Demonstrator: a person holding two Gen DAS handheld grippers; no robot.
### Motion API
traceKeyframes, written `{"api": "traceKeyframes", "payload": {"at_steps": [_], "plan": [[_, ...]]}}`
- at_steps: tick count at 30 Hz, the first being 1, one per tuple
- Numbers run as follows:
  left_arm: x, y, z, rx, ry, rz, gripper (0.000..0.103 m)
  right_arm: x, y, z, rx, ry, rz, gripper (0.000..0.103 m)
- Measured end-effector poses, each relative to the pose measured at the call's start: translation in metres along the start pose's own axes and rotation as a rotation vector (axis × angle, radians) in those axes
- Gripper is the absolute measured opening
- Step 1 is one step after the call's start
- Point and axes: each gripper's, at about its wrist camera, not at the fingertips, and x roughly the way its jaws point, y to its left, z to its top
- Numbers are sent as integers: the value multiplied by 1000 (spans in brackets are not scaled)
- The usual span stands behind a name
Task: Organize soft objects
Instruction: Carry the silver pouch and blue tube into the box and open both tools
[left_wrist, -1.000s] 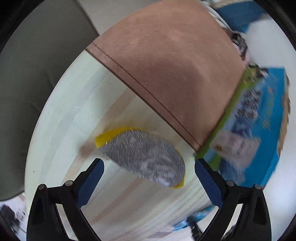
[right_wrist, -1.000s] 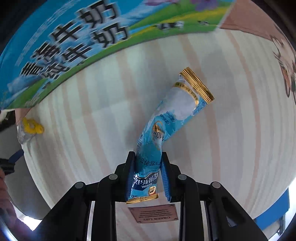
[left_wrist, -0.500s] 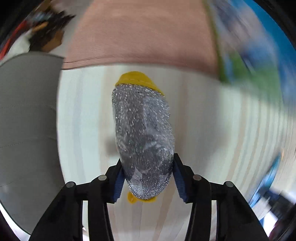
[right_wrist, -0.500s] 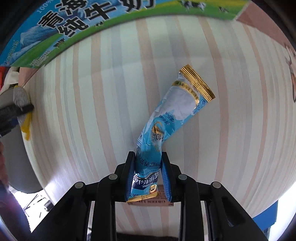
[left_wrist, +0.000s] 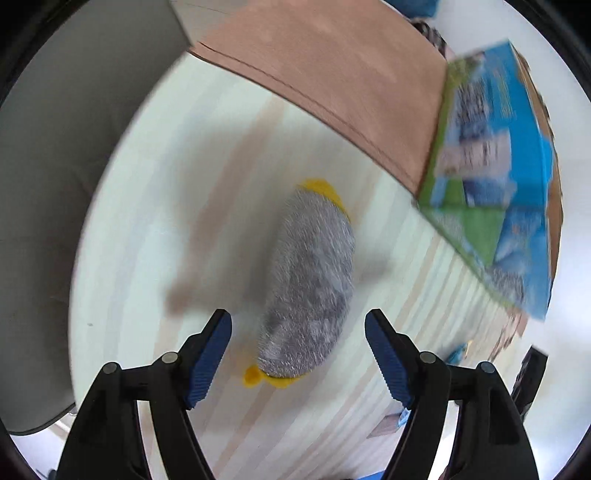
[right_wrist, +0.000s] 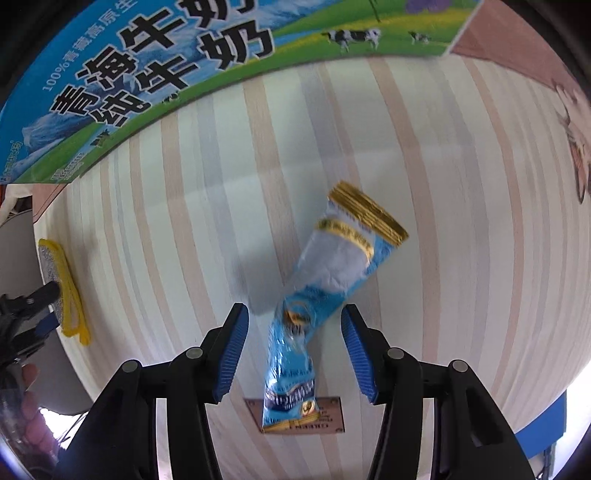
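A silver-and-yellow scouring sponge (left_wrist: 308, 284) lies on the striped table between the fingers of my left gripper (left_wrist: 297, 328), which is open and apart from it. The sponge also shows at the far left of the right wrist view (right_wrist: 61, 286). A blue snack packet with gold ends (right_wrist: 321, 302) lies bent on the table between the fingers of my right gripper (right_wrist: 293, 330), which is open and not touching it.
A blue-and-green milk carton box (left_wrist: 491, 184) stands at the right; it fills the top of the right wrist view (right_wrist: 166, 74). A brown mat (left_wrist: 332, 70) lies behind the sponge. A grey chair (left_wrist: 62, 155) sits past the table's left edge. A small label (right_wrist: 295, 413) lies under the packet.
Both grippers have opened. The left one let go of the sponge and the right one let go of the packet; both objects now rest on the table.
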Motion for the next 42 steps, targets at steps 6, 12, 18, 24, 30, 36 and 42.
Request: {"api": "traceKeyframes", "payload": {"at_steps": [6,12,18,24,30,36,42], "plan": [[2,-19,32,33,-6,83,73,7,46,14,-43,-1,-71,55],[20,-78,32,261,-20,312,52,12,67,-5,-78,2,-88,33],[15,-93,6,295,-20,282,48,8,67,-24,-97,15,-15,24],[-56,-138,-21,431,-103,193,48,-43,74,-41,-132,-31,122,21],[-121,-229,-11,533,-188,119,48,-131,81,-31,-195,-149,209,21],[-113,-299,35,561,-176,183,48,-211,58,23,-237,-263,181,21],[-57,-320,89,547,-102,299,48,-230,26,101,-229,-269,47,21]]}}
